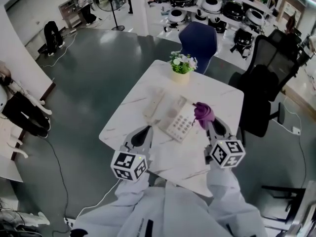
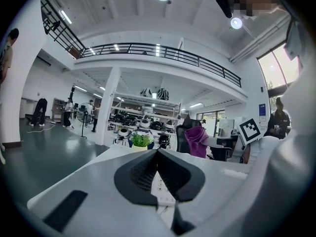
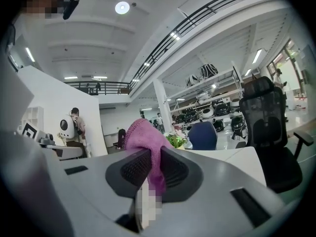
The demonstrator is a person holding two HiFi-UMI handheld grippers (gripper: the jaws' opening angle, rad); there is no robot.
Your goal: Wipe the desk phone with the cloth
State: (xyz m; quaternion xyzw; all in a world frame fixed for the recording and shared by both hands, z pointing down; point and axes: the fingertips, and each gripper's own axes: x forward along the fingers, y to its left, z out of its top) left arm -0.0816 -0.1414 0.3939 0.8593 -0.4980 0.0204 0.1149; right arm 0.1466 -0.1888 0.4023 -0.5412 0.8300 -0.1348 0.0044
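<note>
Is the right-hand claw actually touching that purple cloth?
Touching. The right gripper view shows the cloth pinched between the fingers of the right gripper.

The purple cloth (image 1: 203, 112) is covering the tips of the right tongs (image 1: 206, 121). In the left gripper view, the left tongs (image 2: 158, 152) are blocking most of the desk phone (image 2: 161, 185), leaving only a sliver of keypad showing.
</note>
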